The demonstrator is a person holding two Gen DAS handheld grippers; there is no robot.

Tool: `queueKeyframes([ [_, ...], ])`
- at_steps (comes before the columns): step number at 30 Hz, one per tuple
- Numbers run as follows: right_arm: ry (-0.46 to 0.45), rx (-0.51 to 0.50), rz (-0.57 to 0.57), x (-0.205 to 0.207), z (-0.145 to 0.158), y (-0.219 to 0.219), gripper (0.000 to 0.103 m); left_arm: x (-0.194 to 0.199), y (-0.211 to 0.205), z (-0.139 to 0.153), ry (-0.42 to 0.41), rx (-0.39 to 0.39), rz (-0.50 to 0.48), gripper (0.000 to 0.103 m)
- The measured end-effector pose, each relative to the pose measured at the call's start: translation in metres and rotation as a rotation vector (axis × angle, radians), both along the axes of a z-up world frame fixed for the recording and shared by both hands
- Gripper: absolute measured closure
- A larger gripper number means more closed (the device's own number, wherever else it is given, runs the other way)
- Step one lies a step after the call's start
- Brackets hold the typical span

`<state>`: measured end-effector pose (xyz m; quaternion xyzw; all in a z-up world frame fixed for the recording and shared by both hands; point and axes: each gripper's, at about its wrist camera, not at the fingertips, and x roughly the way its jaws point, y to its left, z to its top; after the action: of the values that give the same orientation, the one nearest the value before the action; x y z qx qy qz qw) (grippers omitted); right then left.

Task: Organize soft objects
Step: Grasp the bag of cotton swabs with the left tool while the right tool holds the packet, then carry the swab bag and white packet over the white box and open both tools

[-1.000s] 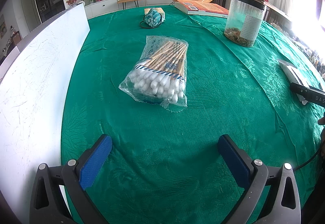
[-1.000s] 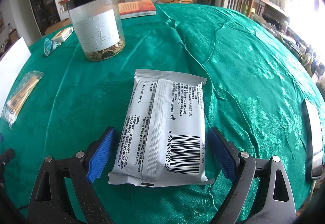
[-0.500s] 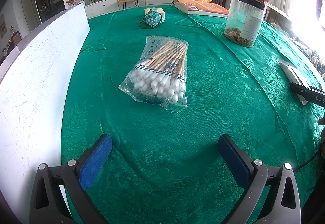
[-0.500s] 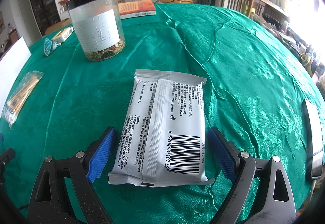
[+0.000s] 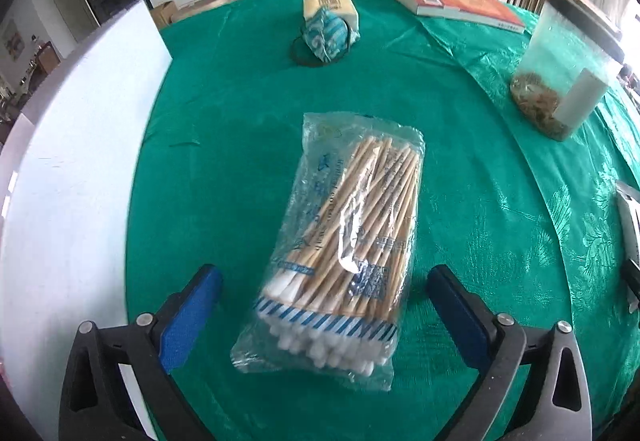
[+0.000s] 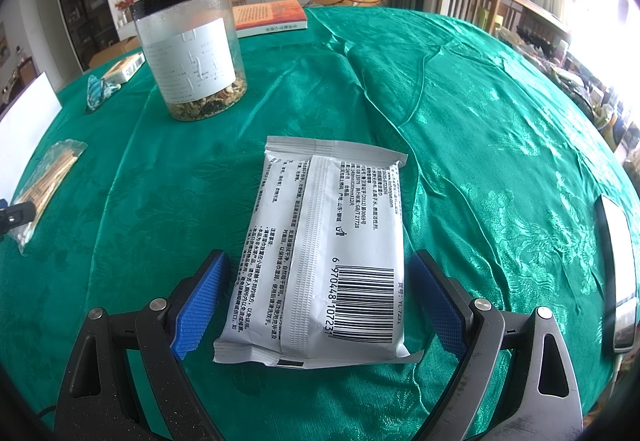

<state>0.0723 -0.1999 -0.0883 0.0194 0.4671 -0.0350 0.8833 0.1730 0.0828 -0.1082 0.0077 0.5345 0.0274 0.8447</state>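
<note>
Jaws of my left gripper [image 5: 322, 311], just narrowing, straddle the cotton swab bag [image 5: 340, 253] untouched, tilted steeply down at the tabletop [image 5: 224, 129]; my right gripper [image 6: 316, 305] stands spread around the wipes packet [image 6: 324, 249].

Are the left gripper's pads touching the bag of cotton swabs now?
Apart. The left wrist view shows green cloth between each pad of the left gripper and the bag of cotton swabs.

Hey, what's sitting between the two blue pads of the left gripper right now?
In the left wrist view, the clear plastic bag of wooden cotton swabs lies on the green tablecloth between the left gripper pads; green cloth shows either side, so they aren't touching it.
</note>
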Motion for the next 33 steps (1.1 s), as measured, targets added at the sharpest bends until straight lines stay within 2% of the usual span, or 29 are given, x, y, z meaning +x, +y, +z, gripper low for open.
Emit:
queueKeyframes([
  [1,0.028,0.015,0.004,0.002,0.001,0.000,0.010,-0.001,0.001,0.003,-0.017,-0.034,-0.002,0.025],
  [2,0.062,0.045,0.024,0.004,0.003,-0.002,0.013,-0.003,0.000,0.007,-0.037,-0.029,-0.003,0.049],
  [3,0.079,0.073,0.042,0.005,0.007,-0.004,0.025,-0.006,0.000,0.011,-0.043,-0.038,-0.010,0.059],
  [4,0.092,0.069,0.045,0.006,0.009,-0.007,0.035,-0.010,0.001,0.016,-0.057,-0.063,-0.013,0.061],
  [5,0.099,0.071,0.055,0.007,0.011,-0.009,0.036,-0.018,0.003,0.023,-0.076,-0.107,-0.019,0.063],
  [8,0.092,0.186,0.052,0.001,0.020,-0.021,0.037,-0.046,0.014,0.049,-0.134,-0.254,-0.021,0.064],
  [9,0.077,0.201,0.055,-0.004,0.028,-0.020,0.037,-0.060,0.021,0.062,-0.159,-0.317,-0.019,0.064],
  [12,0.022,0.275,0.126,-0.018,0.065,0.007,0.037,-0.093,0.049,0.099,-0.228,-0.437,0.000,0.064],
  [14,-0.016,0.301,0.207,-0.023,0.094,0.040,0.037,-0.115,0.074,0.123,-0.283,-0.440,0.024,0.064],
  [15,-0.036,0.323,0.257,-0.025,0.111,0.061,0.037,-0.127,0.091,0.137,-0.318,-0.413,0.047,0.063],
  [17,-0.068,0.381,0.375,-0.028,0.142,0.113,0.037,-0.147,0.125,0.154,-0.364,-0.345,0.106,0.063],
  [19,-0.086,0.440,0.504,-0.032,0.167,0.171,0.037,-0.169,0.163,0.166,-0.388,-0.238,0.200,0.063],
  [20,-0.088,0.470,0.571,-0.036,0.177,0.201,0.036,-0.179,0.181,0.167,-0.387,-0.171,0.257,0.056],
  [21,-0.084,0.500,0.632,-0.040,0.183,0.230,0.035,-0.186,0.195,0.165,-0.379,-0.111,0.299,0.033],
  [23,-0.056,0.577,0.724,-0.046,0.186,0.283,0.028,-0.197,0.222,0.156,-0.350,0.007,0.386,0.001],
  [24,-0.023,0.624,0.780,-0.048,0.182,0.308,0.021,-0.204,0.234,0.153,-0.352,0.056,0.432,0.001],
  [25,0.008,0.640,0.818,-0.049,0.177,0.326,0.020,-0.210,0.241,0.152,-0.353,0.084,0.461,0.001],
  [28,0.004,0.586,0.811,-0.053,0.157,0.333,0.021,-0.222,0.255,0.150,-0.393,0.077,0.517,0.000],
  [30,-0.025,0.501,0.757,-0.050,0.140,0.312,0.021,-0.222,0.253,0.153,-0.431,0.024,0.528,0.001],
  [33,-0.057,0.259,0.604,-0.032,0.099,0.259,0.021,-0.214,0.239,0.153,-0.475,-0.078,0.481,0.000],
])
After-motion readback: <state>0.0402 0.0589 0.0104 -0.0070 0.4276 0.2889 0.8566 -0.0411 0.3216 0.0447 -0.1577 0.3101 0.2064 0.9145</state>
